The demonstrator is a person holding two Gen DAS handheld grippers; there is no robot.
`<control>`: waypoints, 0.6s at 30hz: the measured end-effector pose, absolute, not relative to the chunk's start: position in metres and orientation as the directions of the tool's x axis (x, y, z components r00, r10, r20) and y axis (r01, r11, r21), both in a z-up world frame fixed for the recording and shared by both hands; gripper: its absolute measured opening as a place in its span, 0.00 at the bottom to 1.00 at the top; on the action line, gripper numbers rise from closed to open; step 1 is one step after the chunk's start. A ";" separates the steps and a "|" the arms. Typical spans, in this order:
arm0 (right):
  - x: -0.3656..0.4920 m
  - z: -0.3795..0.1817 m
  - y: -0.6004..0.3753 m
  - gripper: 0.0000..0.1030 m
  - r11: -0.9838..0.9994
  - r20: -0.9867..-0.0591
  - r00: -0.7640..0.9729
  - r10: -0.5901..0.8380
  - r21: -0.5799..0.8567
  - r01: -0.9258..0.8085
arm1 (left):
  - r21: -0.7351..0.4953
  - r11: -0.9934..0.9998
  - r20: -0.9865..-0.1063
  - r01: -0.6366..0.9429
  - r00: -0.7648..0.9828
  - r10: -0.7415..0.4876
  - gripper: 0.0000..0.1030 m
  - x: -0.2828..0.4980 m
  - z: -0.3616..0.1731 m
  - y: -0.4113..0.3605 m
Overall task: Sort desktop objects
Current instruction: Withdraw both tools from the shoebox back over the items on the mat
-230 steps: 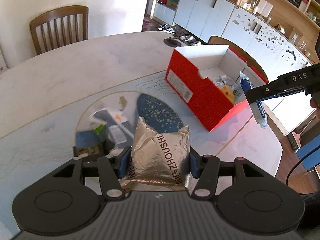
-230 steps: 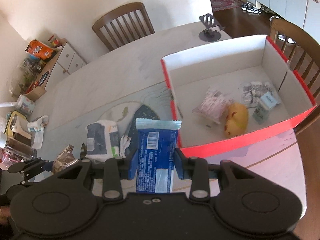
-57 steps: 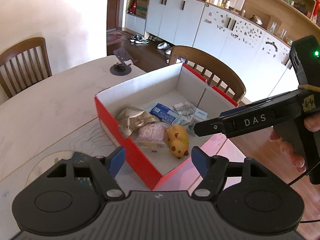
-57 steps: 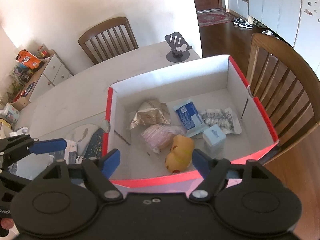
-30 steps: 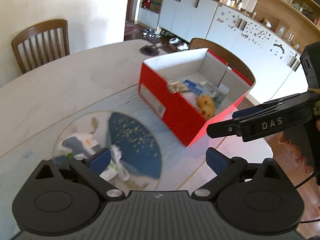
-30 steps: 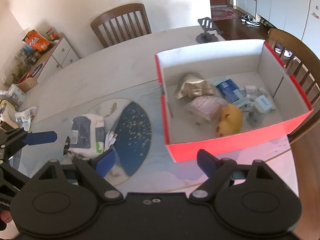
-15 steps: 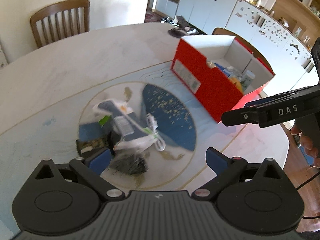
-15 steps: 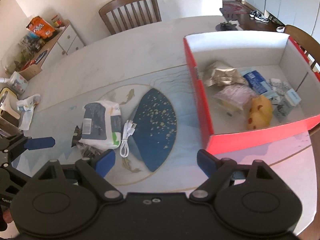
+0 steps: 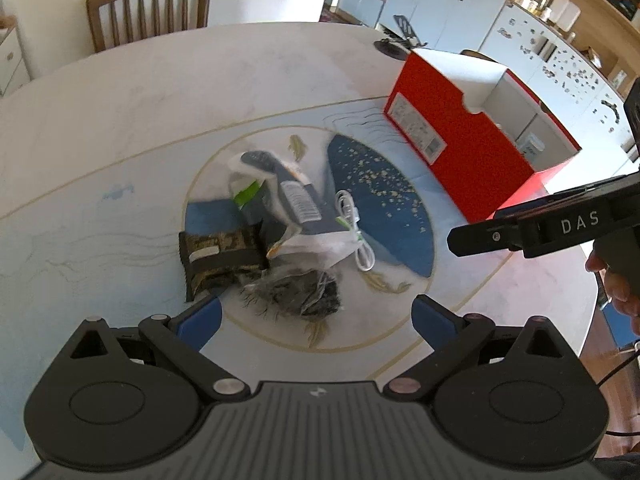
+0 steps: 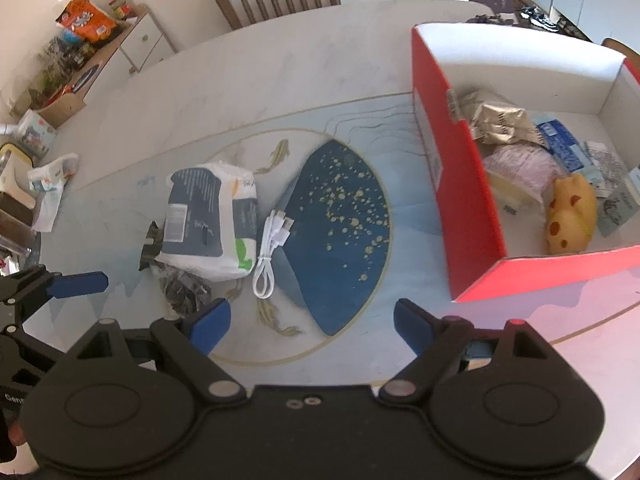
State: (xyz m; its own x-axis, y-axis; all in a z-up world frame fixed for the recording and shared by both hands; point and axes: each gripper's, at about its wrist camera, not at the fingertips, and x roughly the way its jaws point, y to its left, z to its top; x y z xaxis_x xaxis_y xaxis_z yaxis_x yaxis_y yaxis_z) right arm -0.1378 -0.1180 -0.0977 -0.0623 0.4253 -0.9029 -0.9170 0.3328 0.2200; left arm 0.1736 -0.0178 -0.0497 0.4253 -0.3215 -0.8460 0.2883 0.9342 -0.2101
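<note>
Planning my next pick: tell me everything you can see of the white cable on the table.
The white USB cable is a short cord folded into a long narrow loop, both plugs together at the far end. It looks smooth and plastic-coated. It lies flat on the table, beside the white-and-navy tissue pack, partly over the dark blue patch. Neither claw touches it.

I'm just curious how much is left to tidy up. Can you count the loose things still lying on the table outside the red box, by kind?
Packets and bags: 3, namely the white and blue pack, the dark camouflage packet and the clear bag of dark bits.
Cables: 1, the white cable.
Total: 4.
</note>
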 end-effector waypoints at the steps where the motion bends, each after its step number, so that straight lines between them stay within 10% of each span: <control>1: -0.139 -0.100 -0.116 0.86 0.332 -0.904 -0.066 0.422 0.222 -0.917 | -0.214 0.936 -0.846 0.279 0.425 -0.321 0.99 0.174 -0.052 -0.016; 18: -0.163 -0.134 -0.072 0.81 0.321 -0.927 -0.060 0.371 0.189 -0.928 | -0.256 0.961 -0.869 0.100 0.411 -0.275 0.98 0.184 -0.082 -0.013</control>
State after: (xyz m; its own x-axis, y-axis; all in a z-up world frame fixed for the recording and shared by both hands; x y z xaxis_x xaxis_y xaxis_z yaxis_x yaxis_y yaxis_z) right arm -0.1633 -0.0716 -0.1343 -0.0599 0.3708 -0.9268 -0.9280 0.3215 0.1885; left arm 0.1841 -0.0125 -0.0823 0.4107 -0.2746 -0.8694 0.1004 0.9614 -0.2562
